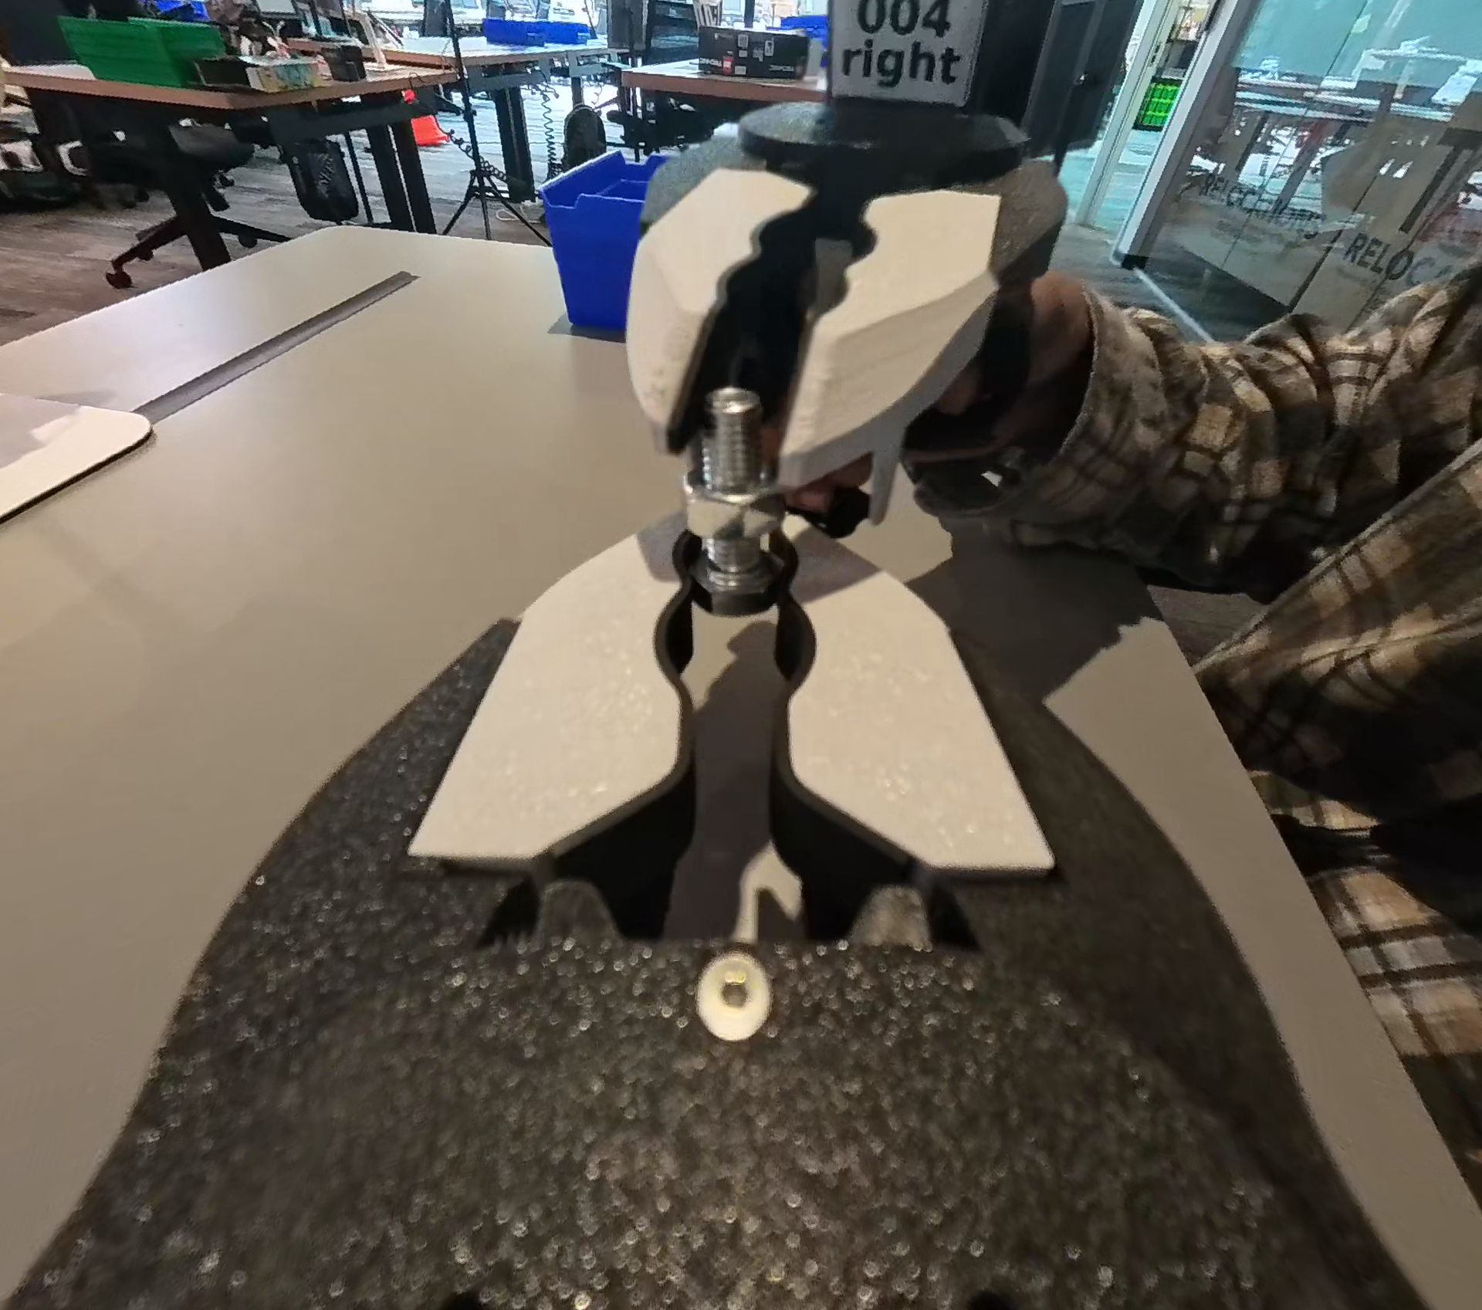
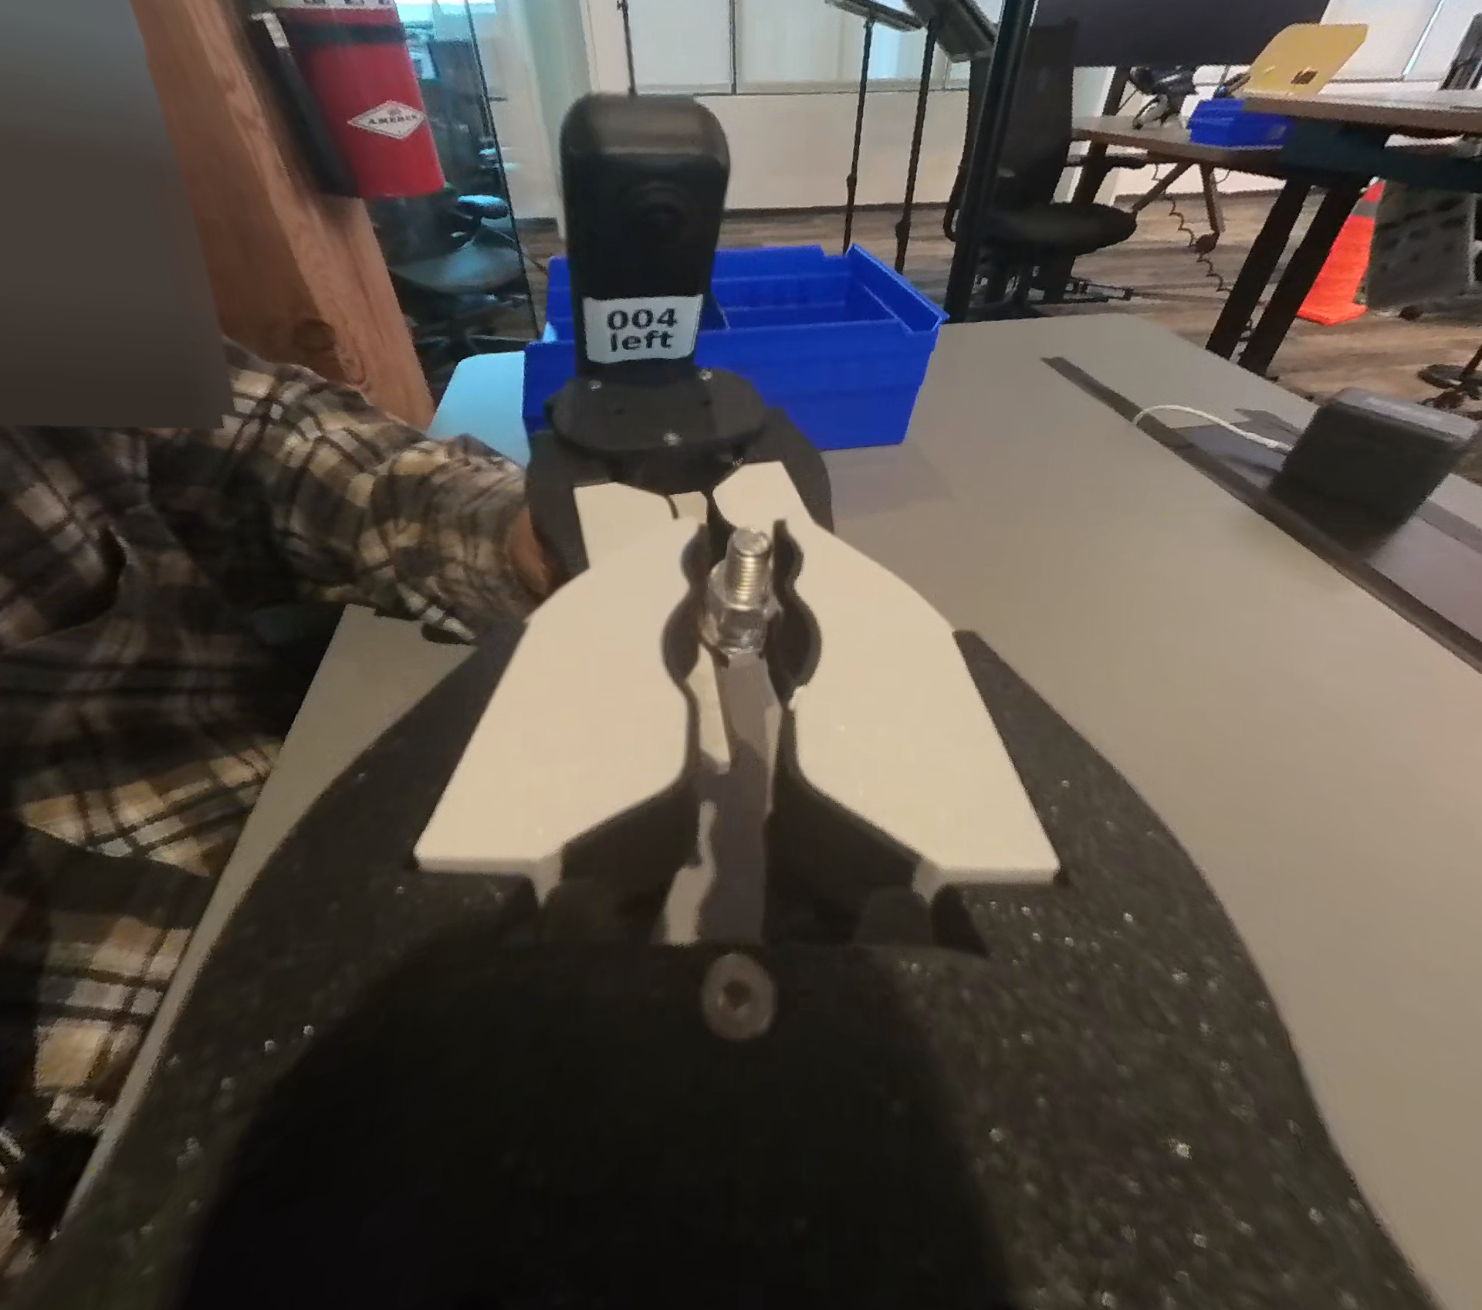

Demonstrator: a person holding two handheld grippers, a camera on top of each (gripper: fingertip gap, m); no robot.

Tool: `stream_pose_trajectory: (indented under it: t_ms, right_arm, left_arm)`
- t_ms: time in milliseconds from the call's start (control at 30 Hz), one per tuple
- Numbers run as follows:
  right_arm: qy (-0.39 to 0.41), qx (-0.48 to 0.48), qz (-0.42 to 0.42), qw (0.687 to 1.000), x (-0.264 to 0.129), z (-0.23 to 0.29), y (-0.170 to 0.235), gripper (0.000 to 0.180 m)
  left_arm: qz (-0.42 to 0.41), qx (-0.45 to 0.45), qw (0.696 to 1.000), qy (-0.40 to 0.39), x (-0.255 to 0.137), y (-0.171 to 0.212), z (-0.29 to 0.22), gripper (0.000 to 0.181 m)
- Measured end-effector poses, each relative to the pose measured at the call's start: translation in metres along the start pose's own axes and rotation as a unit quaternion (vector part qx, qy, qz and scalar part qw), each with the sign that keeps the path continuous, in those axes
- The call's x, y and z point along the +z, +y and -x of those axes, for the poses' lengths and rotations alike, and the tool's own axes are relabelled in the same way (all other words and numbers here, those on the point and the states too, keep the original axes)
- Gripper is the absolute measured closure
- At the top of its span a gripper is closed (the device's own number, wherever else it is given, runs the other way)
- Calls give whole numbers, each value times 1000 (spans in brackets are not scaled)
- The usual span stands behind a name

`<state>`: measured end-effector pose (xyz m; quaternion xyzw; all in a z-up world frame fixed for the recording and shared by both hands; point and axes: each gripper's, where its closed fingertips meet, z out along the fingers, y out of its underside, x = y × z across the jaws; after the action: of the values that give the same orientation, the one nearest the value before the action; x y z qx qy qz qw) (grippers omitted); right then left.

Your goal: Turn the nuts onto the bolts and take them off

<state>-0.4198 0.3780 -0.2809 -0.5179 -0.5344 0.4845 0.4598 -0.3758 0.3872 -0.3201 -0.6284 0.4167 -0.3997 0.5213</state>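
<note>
At the left wrist view's centre, the left gripper point(image 1: 734, 586) is clamped on the head of an upright threaded silver steel bolt point(image 1: 731, 445). A silver hex nut point(image 1: 731, 505) sits partway down it. Above it, the right gripper point(image 1: 722, 449), with a white printed label, closes around the bolt, over the grey desk point(image 1: 321, 469). A blue plastic bin point(image 1: 597, 237) stands behind.

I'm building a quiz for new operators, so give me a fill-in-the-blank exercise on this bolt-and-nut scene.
1. The silver threaded steel bolt stands ___.
2. The silver hex nut sits ___ the left gripper, which clamps the bolt's head.
3. Farther back stands a ___ plastic bin.

Missing words: upright; above; blue.
</note>
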Motion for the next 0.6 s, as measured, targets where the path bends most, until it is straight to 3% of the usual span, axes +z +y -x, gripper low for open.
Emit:
stream_pose_trajectory:
  t_ms: [200, 333, 400, 467, 600]
  right_arm:
    - [-4, 15, 9, 1000, -6, 6, -1, 171]
    - [72, 6, 12, 997, -59, -7, -22, 171]
    - [168, -2, 38, 985, -121, -31, -37, 171]
    - [288, 1, 90, 954, -203, -60, -45, 171]
    - [503, 63, 241, 828, -389, -106, -8, 171]
  left_arm:
    - [-6, 12, 1000, 16, 1, -5, -8, 164]
    - [2, 1, 1000, 24, 5, -1, -12, 132]
    - [8, -8, 999, 30, 8, 4, -13, 119]
    - [13, -15, 999, 35, 12, 7, -15, 114]
    - [14, -13, 999, 44, 16, 9, -19, 115]
